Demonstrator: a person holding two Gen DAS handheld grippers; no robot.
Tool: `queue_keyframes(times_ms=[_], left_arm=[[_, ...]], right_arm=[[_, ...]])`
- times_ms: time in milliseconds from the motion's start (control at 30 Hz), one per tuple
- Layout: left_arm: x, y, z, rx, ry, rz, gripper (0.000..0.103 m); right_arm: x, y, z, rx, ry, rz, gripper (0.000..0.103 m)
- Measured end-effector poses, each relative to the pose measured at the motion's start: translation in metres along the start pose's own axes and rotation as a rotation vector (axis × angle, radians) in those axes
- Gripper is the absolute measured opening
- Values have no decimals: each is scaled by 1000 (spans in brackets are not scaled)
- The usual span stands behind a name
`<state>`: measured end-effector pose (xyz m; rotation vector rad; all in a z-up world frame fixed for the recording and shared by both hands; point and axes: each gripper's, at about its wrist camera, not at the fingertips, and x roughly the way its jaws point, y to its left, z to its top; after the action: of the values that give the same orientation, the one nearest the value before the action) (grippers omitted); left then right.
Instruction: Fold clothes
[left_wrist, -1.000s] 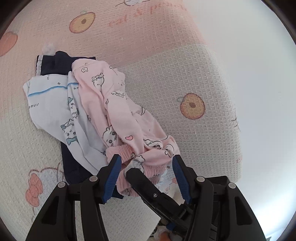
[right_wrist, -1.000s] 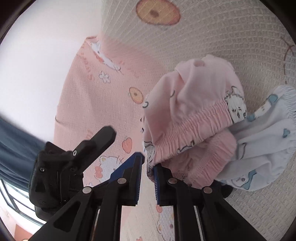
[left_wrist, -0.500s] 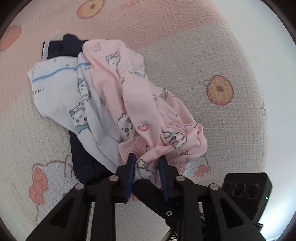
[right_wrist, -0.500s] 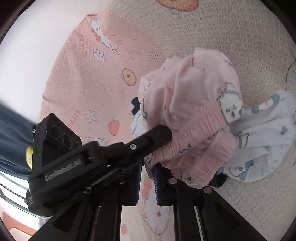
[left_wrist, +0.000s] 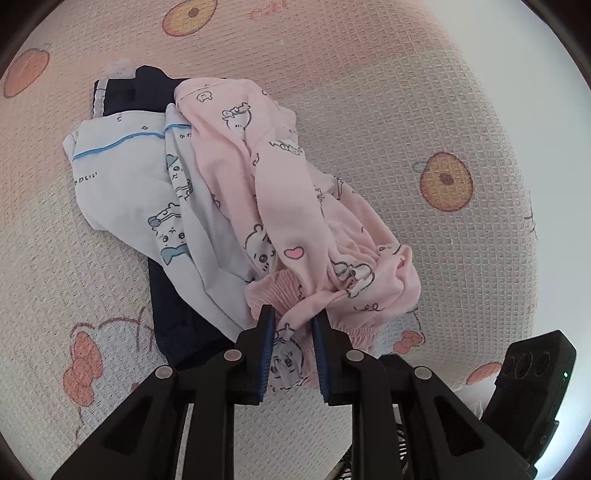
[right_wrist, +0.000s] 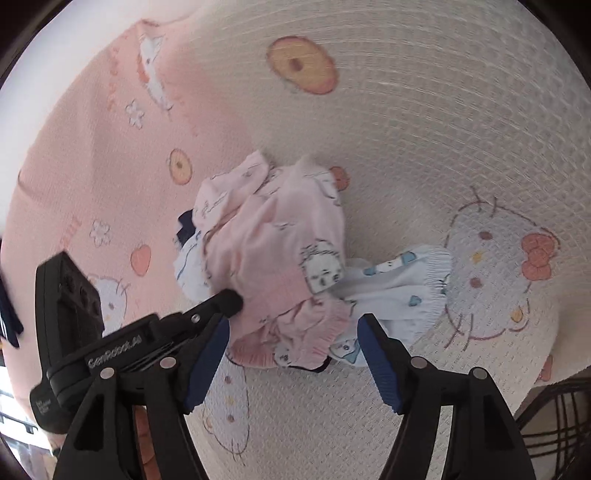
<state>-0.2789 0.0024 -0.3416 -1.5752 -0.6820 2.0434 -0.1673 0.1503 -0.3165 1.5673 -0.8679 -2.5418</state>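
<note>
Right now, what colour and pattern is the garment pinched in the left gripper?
Pale pink with small cartoon animals and a heart; the pink printed garment shows best in the left wrist view.

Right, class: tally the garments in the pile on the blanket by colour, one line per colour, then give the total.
Pink garment: 1
White garment with blue print: 1
Navy garment: 1
Total: 3, as far as the heap shows; it may hide more.
</note>
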Motion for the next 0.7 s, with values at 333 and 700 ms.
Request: queue_keyframes(times_ms=[333,700], left_arm=[[-1,14,5,-22,10,26,18],[1,25,0,-22,46,67,18]], right_arm=[[0,16,31,90,-15,-100,74],[20,-3,10,243,-145,145,74]])
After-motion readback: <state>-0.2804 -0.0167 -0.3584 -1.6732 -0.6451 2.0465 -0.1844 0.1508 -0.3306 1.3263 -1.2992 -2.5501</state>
